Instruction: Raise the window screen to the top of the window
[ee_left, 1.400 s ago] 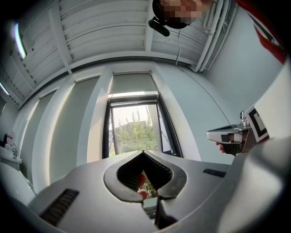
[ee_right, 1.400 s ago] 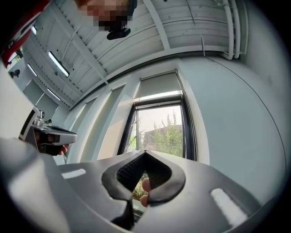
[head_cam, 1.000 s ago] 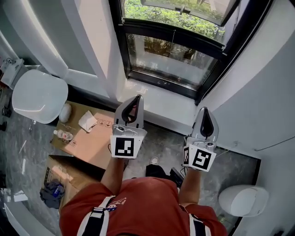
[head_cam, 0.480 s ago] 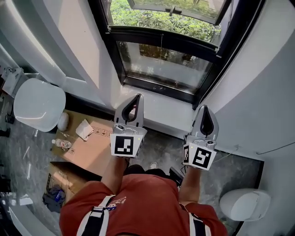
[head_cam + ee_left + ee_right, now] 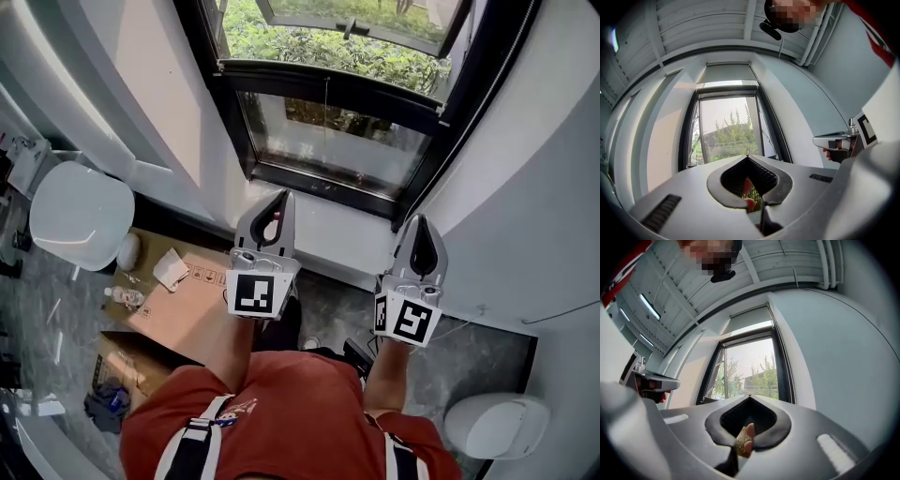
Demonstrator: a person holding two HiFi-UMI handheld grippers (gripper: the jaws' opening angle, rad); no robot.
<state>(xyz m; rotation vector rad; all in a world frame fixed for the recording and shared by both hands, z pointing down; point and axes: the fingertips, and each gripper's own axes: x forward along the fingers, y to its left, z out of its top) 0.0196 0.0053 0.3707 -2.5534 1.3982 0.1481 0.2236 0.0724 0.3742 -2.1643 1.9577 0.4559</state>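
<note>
A tall black-framed window (image 5: 342, 112) fills the wall ahead of me, with green bushes outside. In the right gripper view a fine mesh, the window screen (image 5: 757, 364), shows as a rippled pattern over the glass. A pale roller housing (image 5: 726, 72) runs across the window's top, and a thin cord (image 5: 326, 98) hangs in front of the panes. My left gripper (image 5: 281, 195) and right gripper (image 5: 418, 220) are held side by side over the white sill (image 5: 328, 225), short of the glass. Both point slightly upward at the window, jaws shut with nothing between them.
A white toilet lid (image 5: 80, 211) stands at the left, with flattened cardboard boxes (image 5: 187, 295) and small litter beside it. Another white fixture (image 5: 492, 427) sits at the lower right. Grey-white walls close in on both sides of the window.
Both grippers have advanced together toward the window, which now looms larger and nearer in the head view. Their jaws stayed shut.
</note>
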